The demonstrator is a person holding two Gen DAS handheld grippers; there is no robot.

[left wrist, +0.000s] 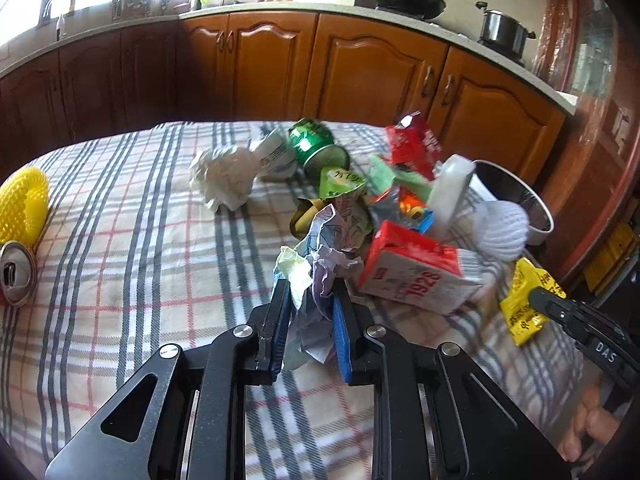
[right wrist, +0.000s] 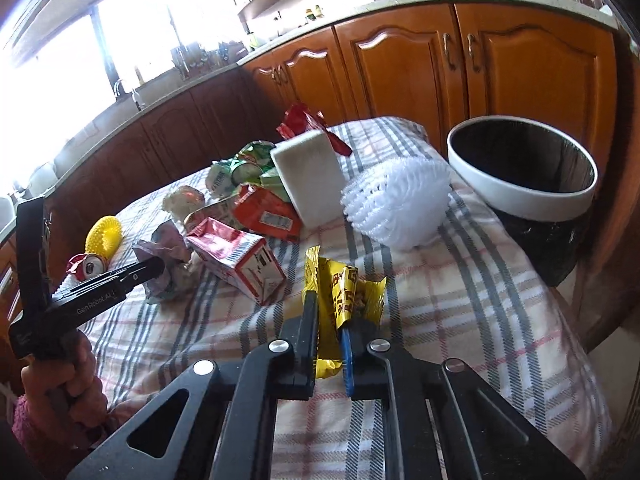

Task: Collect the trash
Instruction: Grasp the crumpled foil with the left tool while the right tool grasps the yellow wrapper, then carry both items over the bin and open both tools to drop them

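Crumpled paper (left wrist: 316, 280), yellow wrapper (right wrist: 344, 300) pinched; trash heaped on cloth.

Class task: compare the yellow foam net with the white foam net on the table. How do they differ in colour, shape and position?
The yellow foam net is bright yellow; the white foam net is white. The yellow one forms a ring with an open centre beside the can; the white one is a fuller, rounded bundle beside the trash bin. Both are ribbed mesh sleeves lying ungripped on the checked tablecloth.

room: kitchen | cabinets (left wrist: 376, 68): brown wood | countertop (left wrist: 280, 10): pale | window (right wrist: 52, 60): bright daylight | table cloth (left wrist: 132, 248): plaid
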